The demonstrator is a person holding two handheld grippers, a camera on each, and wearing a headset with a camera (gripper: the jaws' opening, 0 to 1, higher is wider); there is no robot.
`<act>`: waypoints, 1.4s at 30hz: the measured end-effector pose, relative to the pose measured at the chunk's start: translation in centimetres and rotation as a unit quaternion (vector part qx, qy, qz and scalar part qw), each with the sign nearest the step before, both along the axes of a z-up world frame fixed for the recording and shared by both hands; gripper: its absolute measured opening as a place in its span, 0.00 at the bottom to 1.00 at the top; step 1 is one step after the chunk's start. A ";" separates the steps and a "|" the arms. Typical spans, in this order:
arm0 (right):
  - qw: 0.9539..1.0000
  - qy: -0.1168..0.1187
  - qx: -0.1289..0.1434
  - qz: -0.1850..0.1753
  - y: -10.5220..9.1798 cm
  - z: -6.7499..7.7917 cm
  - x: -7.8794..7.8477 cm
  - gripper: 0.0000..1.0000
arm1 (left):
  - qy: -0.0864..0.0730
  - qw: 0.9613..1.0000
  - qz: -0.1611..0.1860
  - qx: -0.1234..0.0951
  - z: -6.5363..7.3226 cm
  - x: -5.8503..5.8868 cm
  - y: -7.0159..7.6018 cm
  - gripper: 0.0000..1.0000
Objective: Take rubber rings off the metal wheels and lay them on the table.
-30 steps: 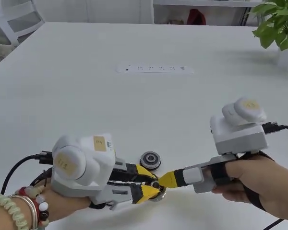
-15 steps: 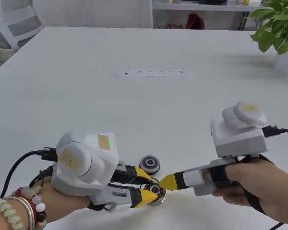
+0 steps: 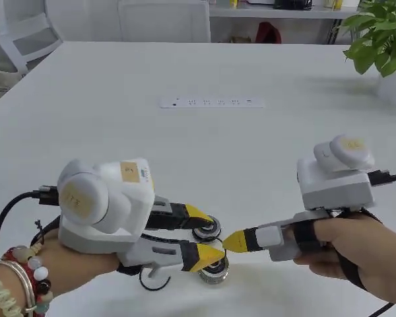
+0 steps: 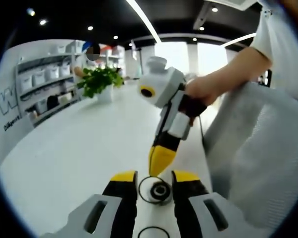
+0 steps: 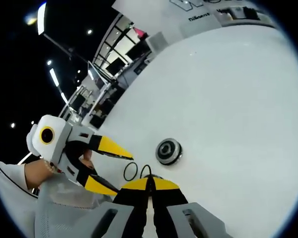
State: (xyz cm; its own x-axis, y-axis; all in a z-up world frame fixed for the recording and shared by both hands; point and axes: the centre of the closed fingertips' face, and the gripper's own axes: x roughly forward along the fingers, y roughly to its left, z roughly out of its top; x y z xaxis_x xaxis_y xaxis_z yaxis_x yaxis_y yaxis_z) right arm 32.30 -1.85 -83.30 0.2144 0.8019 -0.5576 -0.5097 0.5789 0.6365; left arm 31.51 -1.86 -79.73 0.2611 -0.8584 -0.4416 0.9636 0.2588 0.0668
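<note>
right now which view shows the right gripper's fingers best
Left gripper view: the right gripper shows whole, fingers shut on the rubber ring. Head view shows it side-on; its own view, the finger backs.

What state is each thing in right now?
left gripper: open, jaws flanking near wheel
right gripper: shut on pinched ring
pinched ring: lifted at near wheel; fully off, cannot tell
near wheel: flat on table
far wheel: flat, ring apparently on
loose ring: off, flat on table

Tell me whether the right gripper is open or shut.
Shut. On the right gripper, the yellow fingers meet with no gap, pinching a thin black rubber ring.
</note>
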 end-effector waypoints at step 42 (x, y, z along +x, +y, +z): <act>0.998 -0.069 0.012 -0.006 0.5 3.0 1.1 0.00 | 0.010 0.994 0.107 0.007 6.5 -2.9 11.3 0.83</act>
State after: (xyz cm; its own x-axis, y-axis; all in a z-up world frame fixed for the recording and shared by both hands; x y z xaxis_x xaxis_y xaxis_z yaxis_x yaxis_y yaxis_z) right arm 33.44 -1.35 -80.30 0.2968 0.8119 -0.5027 -0.5863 0.5704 0.5752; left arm 28.66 9.45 -73.20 0.4276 -0.7782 -0.4600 0.8881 0.4566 0.0531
